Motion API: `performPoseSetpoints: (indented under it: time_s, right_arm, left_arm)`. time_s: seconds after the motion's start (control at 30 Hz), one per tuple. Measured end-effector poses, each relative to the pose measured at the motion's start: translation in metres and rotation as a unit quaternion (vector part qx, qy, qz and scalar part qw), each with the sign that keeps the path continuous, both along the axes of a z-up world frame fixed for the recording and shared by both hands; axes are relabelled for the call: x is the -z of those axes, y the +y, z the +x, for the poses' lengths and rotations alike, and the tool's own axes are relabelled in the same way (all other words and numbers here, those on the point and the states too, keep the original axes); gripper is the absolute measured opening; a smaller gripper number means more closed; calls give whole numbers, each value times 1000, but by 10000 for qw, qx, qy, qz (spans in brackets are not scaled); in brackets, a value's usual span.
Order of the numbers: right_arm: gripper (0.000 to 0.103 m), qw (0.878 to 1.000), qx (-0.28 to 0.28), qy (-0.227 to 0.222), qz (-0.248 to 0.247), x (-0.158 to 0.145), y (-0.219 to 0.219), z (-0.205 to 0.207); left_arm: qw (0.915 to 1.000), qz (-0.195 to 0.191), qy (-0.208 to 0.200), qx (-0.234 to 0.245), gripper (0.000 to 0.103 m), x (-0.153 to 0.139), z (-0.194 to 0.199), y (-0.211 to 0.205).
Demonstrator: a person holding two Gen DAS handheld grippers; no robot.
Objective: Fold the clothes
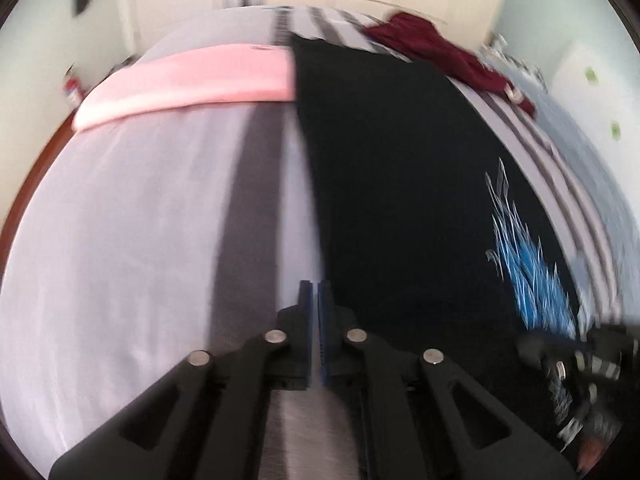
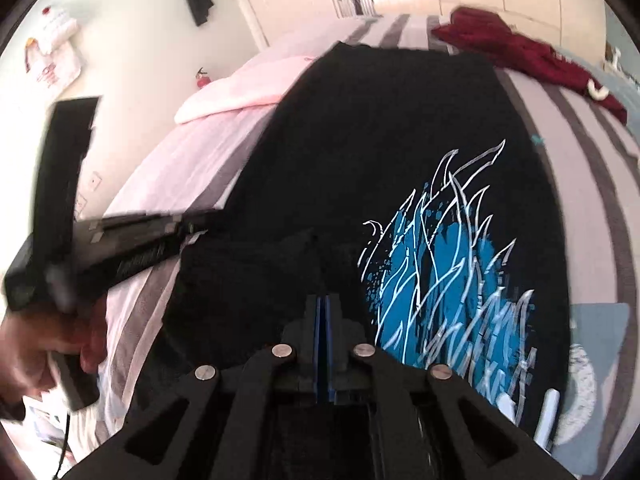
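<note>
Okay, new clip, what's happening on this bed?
A person is folding a black T-shirt with a blue flame print, spread lengthwise on the striped bed. Both tongs are closed: the right tongs sit over a folded-in part of the shirt, the left tongs at its left edge. A pink folded garment and a maroon garment lie farther up.

A black printed cotton T-shirt (image 2: 380, 152) lies flat on the striped bed (image 1: 132, 208), a pink folded blanket (image 1: 188, 80) just left of it, a crumpled maroon garment (image 2: 532, 56) behind at right.
</note>
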State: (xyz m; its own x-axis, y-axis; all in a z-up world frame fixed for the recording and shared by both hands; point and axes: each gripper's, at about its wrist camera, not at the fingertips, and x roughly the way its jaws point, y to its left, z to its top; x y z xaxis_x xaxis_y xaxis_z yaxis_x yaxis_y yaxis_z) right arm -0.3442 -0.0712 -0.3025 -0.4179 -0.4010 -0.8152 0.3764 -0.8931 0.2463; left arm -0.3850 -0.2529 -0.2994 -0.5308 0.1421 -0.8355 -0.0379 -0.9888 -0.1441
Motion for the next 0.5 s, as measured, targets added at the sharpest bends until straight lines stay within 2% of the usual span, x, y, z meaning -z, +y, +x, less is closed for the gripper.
performPoseSetpoints:
  time_s: [0.1, 0.2, 0.33, 0.43, 0.5]
  right_arm:
    - [5, 9995, -306, 0, -123, -9, -2, 19]
    - [5, 9976, -526, -148, -422, -15, -10, 49]
    - [6, 9950, -737, -313, -591, -12, -23, 85]
    - [6, 9942, -829, -429, -540, -2, -27, 98]
    - [6, 9938, -877, -499, -464, 4, -27, 101]
  left_arm:
    - [9994, 286, 165, -42, 2, -12, 15, -12]
    - [9979, 473, 353, 263, 2, -27, 43, -5]
    - [9949, 592, 280, 764, 2, -28, 73, 21]
    - [9942, 366, 155, 1002, 2, -9, 55, 53]
    - [9954, 140, 51, 951, 2, 5, 40, 54]
